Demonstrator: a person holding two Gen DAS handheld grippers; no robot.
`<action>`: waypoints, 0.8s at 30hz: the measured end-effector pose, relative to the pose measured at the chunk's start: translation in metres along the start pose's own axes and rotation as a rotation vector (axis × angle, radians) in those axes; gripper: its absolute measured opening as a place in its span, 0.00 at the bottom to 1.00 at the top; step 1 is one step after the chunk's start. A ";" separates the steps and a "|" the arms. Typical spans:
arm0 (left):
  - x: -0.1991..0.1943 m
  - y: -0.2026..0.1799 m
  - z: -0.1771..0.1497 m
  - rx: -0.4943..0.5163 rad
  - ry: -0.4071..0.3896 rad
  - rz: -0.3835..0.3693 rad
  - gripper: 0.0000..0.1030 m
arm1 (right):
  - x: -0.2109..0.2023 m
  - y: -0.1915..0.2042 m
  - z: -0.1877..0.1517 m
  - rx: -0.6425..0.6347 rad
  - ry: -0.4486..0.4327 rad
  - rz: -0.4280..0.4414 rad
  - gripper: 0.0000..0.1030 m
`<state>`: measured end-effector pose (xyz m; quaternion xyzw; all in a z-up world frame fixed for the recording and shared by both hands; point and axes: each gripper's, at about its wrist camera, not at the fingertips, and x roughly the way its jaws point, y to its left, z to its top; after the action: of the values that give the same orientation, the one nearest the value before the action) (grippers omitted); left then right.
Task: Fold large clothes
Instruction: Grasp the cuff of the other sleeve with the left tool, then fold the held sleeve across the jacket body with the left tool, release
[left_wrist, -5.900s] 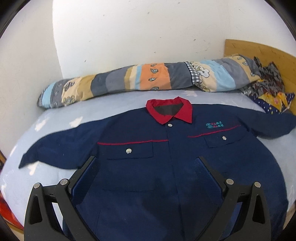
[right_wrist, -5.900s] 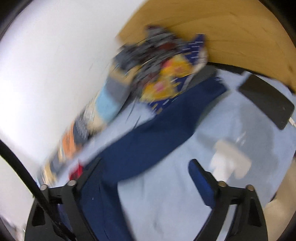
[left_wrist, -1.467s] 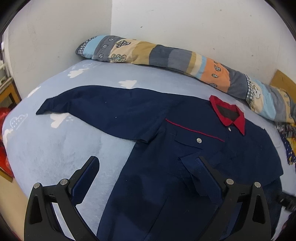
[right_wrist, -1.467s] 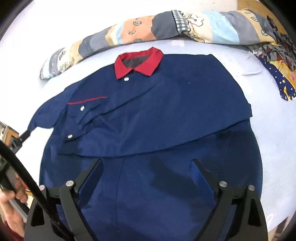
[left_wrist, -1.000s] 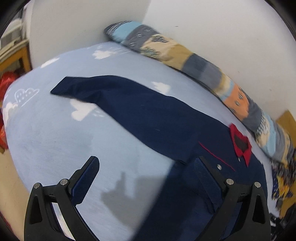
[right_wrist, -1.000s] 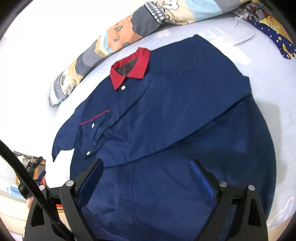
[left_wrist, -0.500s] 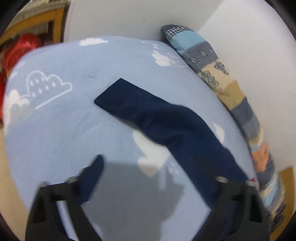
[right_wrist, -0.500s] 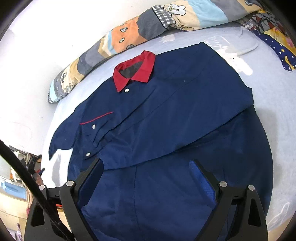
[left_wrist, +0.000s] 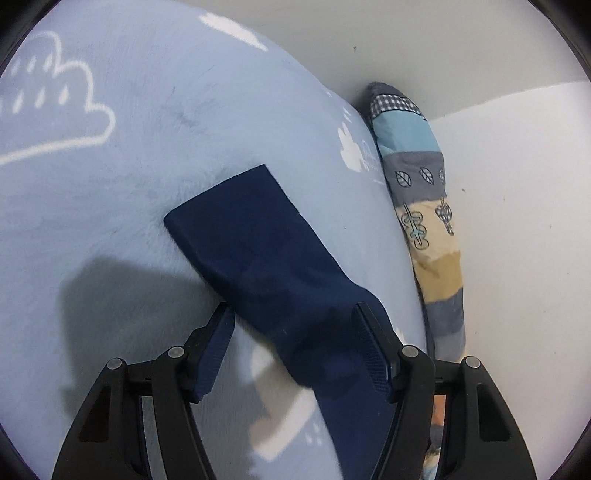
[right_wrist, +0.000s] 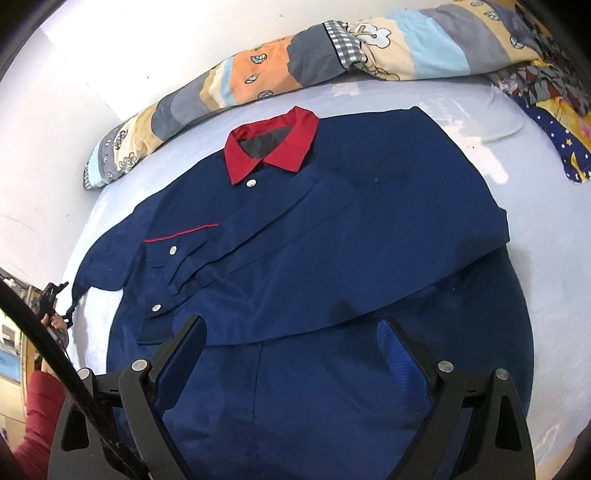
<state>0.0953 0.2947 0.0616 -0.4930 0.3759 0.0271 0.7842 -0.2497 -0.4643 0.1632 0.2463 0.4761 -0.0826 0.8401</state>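
- The large navy-blue work jacket with a red collar (right_wrist: 306, 258) lies front-up on the pale blue bedsheet printed with white clouds (right_wrist: 554, 280), collar toward the wall
- In the right wrist view one side of the jacket is folded across the chest, so a broad navy panel covers the front and ends in a slanted edge above the lower hem
- The red collar (right_wrist: 271, 146) is spread flat, with a silver snap just beneath it; a thin red piping line and two more silver snaps show on the uncovered chest pocket
- The right gripper (right_wrist: 291, 343) hangs over the lower part of the jacket with its blue-padded fingers (right_wrist: 400, 350) spread wide, nothing between them
- The left gripper (left_wrist: 295, 332) is low over the jacket's outstretched navy sleeve (left_wrist: 258, 243), which lies flat on the sheet with its squared cuff pointing away from the camera
- Its jaws stand apart on either side of the sleeve; one blue finger (left_wrist: 218, 347) sits beside the sleeve's edge and the other overlaps the cloth; I cannot tell whether the tips touch the fabric
- A long patchwork bolster in grey, blue, tan and orange (right_wrist: 295, 62) runs along the white wall (left_wrist: 517, 184) behind the jacket
- A crumpled dark patterned cloth with yellow and blue patches (right_wrist: 554, 99) lies at the bolster's far end
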 end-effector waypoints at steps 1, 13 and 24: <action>0.003 0.004 0.000 -0.019 -0.009 -0.008 0.63 | 0.001 0.000 0.000 0.000 -0.001 -0.005 0.93; 0.026 -0.004 0.023 -0.044 -0.098 -0.096 0.03 | 0.009 0.005 0.002 -0.030 0.003 -0.043 0.93; -0.032 -0.128 -0.001 0.221 -0.102 -0.226 0.03 | -0.014 -0.018 0.009 0.038 -0.060 -0.080 0.93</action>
<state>0.1244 0.2388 0.1772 -0.4411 0.2783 -0.0778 0.8497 -0.2568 -0.4854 0.1732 0.2406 0.4586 -0.1326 0.8451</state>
